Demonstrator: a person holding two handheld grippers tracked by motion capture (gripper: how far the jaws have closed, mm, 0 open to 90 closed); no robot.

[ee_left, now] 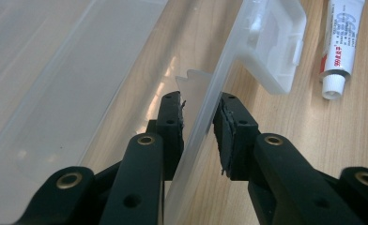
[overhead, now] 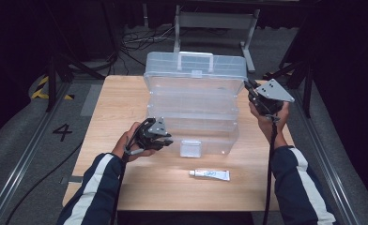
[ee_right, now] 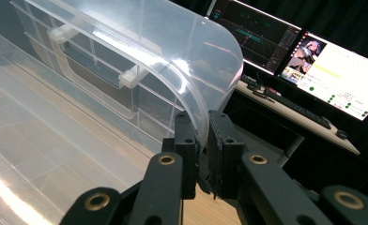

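A clear plastic storage box stands on the wooden table with its lid raised at the back. My left gripper sits at the box's front left. In the left gripper view its jaws straddle the thin front wall, pads close to both faces but not pressing, so it is open. My right gripper is held up at the lid's right end. In the right gripper view it is shut on the lid's curved edge.
A white tube lies on the table in front of the box. The box's front latch hangs open. Monitors glow on a desk beyond the lid. Cables and a metal frame lie on the floor behind the table.
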